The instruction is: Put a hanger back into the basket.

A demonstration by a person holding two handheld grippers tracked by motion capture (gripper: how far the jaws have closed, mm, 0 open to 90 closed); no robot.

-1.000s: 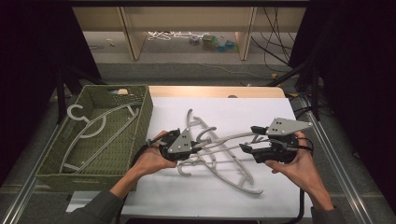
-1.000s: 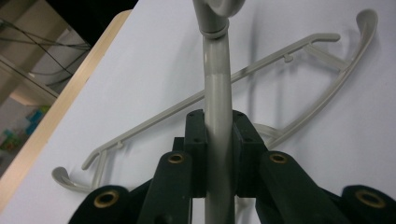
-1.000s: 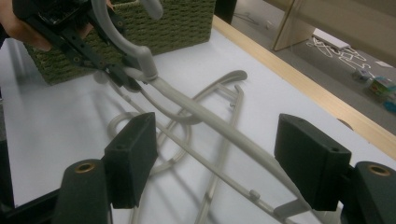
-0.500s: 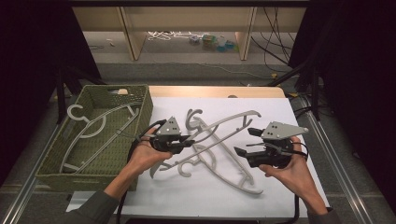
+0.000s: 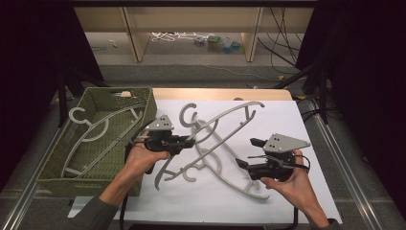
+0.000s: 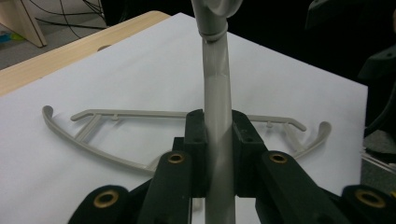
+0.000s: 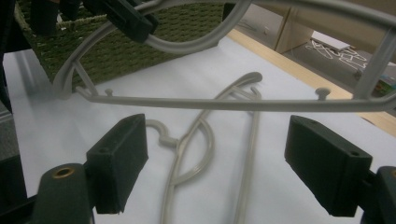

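Now left tool (image 5: 190, 140) clenches lifted hanger (image 5: 225, 117); right tool (image 5: 245, 153) released, jaws just widened; carry hanger level toward basket (image 5: 52, 173).

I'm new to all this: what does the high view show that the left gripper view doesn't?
High view alone: the green basket with a hanger in it, both hands, and the right gripper with its jaws open, just widened, nothing between them. Left gripper view alone: its pads clamped on the lifted hanger. Shared: that hanger, a hanger on the table, and the white sheet.
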